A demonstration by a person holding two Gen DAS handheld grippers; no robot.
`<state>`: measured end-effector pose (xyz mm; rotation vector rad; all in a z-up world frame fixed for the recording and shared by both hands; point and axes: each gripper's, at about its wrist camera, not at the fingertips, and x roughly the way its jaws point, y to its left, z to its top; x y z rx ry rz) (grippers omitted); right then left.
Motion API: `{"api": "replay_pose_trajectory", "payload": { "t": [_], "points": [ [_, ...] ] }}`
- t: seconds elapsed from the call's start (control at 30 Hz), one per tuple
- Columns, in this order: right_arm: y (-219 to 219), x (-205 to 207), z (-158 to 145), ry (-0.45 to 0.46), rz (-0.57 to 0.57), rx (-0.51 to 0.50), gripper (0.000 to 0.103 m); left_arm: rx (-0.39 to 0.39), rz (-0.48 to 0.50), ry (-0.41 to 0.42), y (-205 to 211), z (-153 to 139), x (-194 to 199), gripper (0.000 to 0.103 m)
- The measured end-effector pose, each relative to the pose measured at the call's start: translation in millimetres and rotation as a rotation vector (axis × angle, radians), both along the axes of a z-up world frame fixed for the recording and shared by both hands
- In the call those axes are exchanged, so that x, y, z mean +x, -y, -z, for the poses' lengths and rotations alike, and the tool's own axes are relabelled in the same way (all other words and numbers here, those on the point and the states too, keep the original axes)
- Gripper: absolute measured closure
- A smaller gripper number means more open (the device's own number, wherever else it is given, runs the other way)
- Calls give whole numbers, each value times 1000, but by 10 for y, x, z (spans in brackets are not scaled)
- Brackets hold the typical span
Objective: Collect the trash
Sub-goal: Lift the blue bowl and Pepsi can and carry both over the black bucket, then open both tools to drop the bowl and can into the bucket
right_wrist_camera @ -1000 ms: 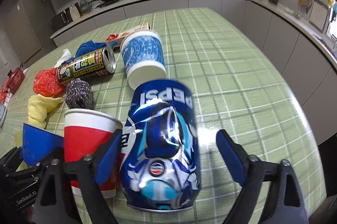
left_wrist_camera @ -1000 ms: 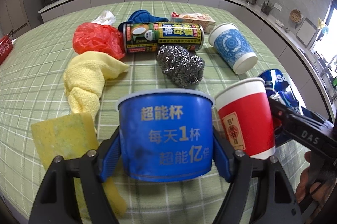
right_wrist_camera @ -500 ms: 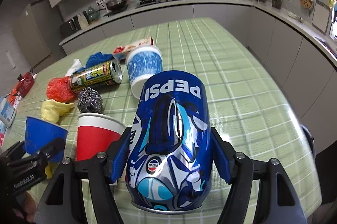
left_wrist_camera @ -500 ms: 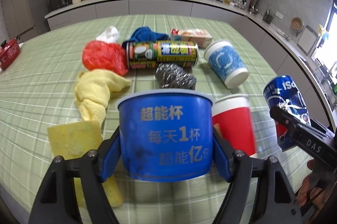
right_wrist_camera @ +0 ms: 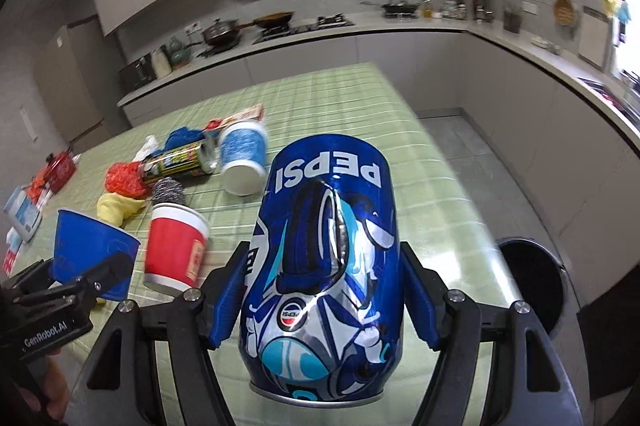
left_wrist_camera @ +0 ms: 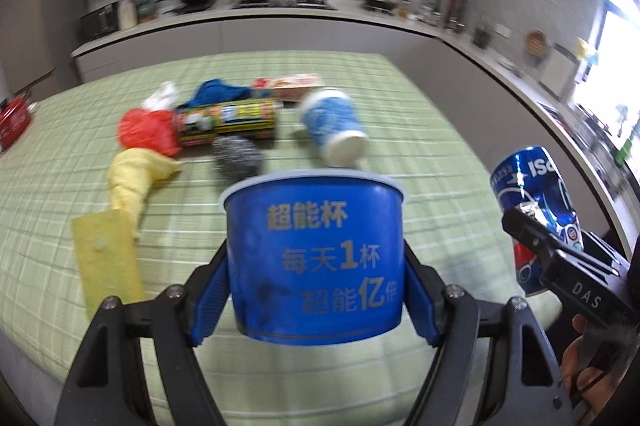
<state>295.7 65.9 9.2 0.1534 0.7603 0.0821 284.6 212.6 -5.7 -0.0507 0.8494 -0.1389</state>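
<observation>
Both fisheye views: strong barrel distortion, black vignette in the corners, cabinet lines bowed. Daylight enters from a blown-out window (left_wrist_camera: 618, 98) at right, leaving a bright glare patch on the green worktop (right_wrist_camera: 486, 258); the interior is evenly but moderately lit. Background items are smeared with motion blur, worse in the left-wrist view; near objects stay sharp.

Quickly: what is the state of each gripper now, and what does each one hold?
Left gripper: closed on the blue paper cup.
Right gripper: closed on the dented Pepsi can.
</observation>
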Motion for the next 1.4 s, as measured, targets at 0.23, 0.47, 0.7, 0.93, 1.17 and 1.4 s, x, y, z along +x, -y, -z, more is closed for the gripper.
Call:
{"api": "replay_pose_trajectory", "payload": {
  "t": [0.23,0.47,0.7,0.93,1.17,1.4],
  "points": [
    [539,-468,-3,-22,124,-12,31,-32,146,-17,583,75,-111,27],
    [1288,-705,9,-9,187,27,31,-25,216,8,1387,5,-233,27],
    [2543,-653,161,-7,183,38,31,-43,201,7,2485,94,-157,27],
    [3785,-420,454,-63,160,16,31,-86,172,-80,3624,456,83,26],
    [4196,-140,983,-131,101,39,31,-42,100,-201,4014,1276,355,26],
    [4127,215,1672,-209,11,63,31,47,41,-278,4040,1860,501,25]
  ]
}}
